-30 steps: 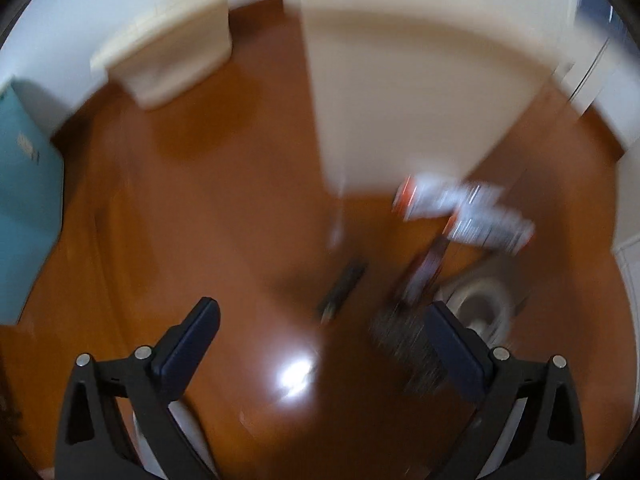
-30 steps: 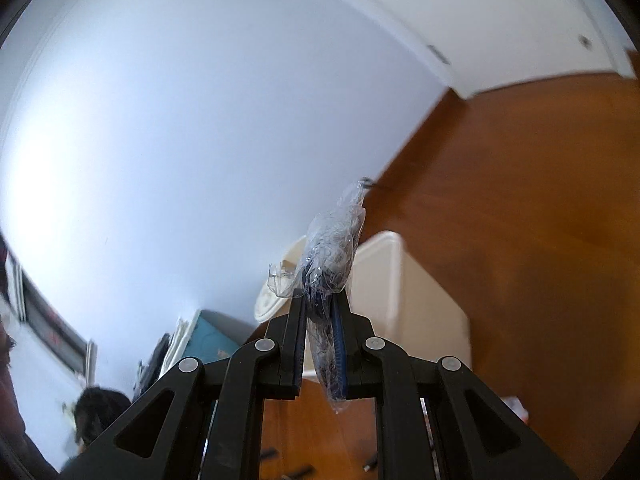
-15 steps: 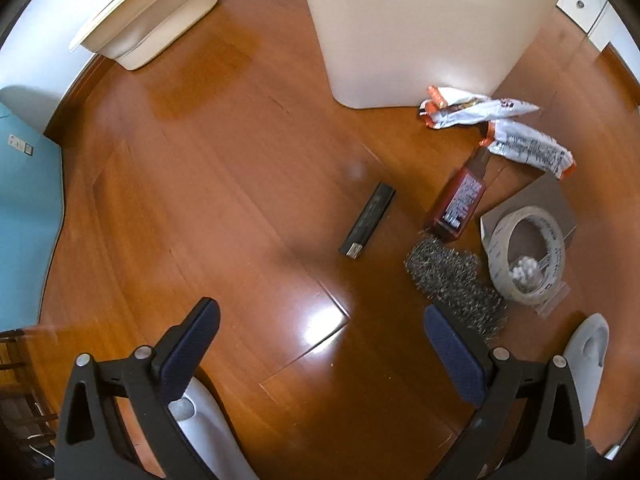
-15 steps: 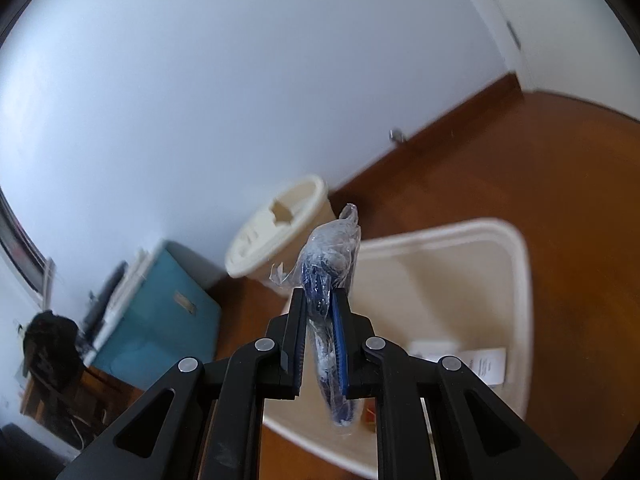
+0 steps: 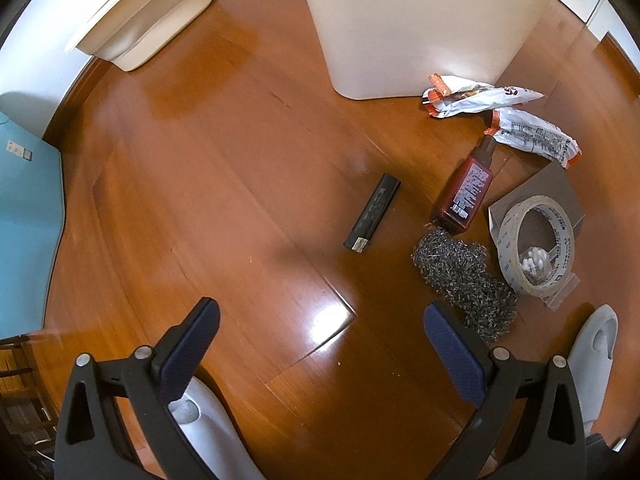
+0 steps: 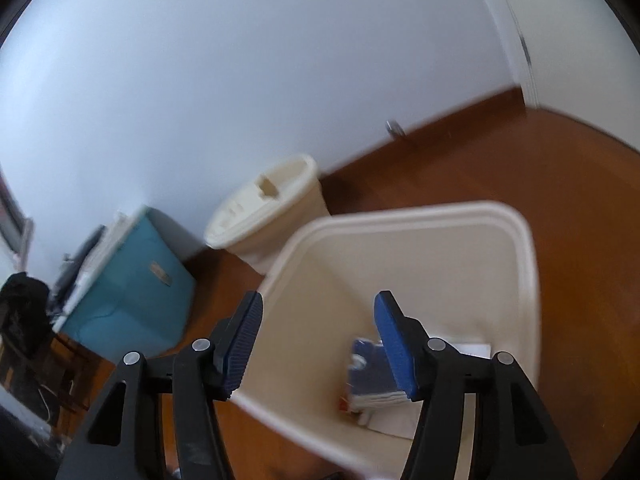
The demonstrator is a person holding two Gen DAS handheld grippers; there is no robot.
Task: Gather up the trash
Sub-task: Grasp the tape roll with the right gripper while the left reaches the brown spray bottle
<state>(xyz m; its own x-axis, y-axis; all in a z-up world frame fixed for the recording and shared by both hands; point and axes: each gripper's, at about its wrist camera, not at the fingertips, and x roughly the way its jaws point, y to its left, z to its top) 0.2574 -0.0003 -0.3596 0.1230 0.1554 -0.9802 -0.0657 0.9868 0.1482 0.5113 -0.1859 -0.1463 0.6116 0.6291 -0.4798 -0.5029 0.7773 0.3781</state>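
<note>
Right now your largest landmark is the wooden floor [image 5: 224, 168], and on it stands the cream bin [image 6: 516, 240], open-topped, with your right gripper [image 6: 318, 344] held above its mouth, jaws spread wide and holding nothing. Down inside the bin lies a blue-and-white wrapper [image 6: 372, 384] beside a white paper [image 6: 472, 350]; that view is blurred, so any print on them cannot be read. Beyond the bin a second cream bin with a lid [image 6: 268, 204] stands against the wall, near a teal box [image 6: 132, 284]. Your left gripper [image 5: 320, 328] hangs over the floor with its jaws equally wide and empty. Ahead of it, from big to small: the same cream bin's wall [image 5: 416, 28]; two crumpled white-and-orange snack wrappers [image 5: 476, 98] lying just beside the bin's base, their small print too fine to read; a roll of tape [image 5: 536, 244] with printed lettering round its core that you probably cannot make out, resting on a grey card [image 5: 552, 188]; a steel-wool scourer [image 5: 464, 276] just beside the roll; a dark red bottle [image 5: 466, 188] lying flat, its white label illegible; and a black lighter-shaped stick [image 5: 372, 214] lying alone, well apart from the bin. A pale slipper [image 5: 592, 360] sits at the right edge.
</note>
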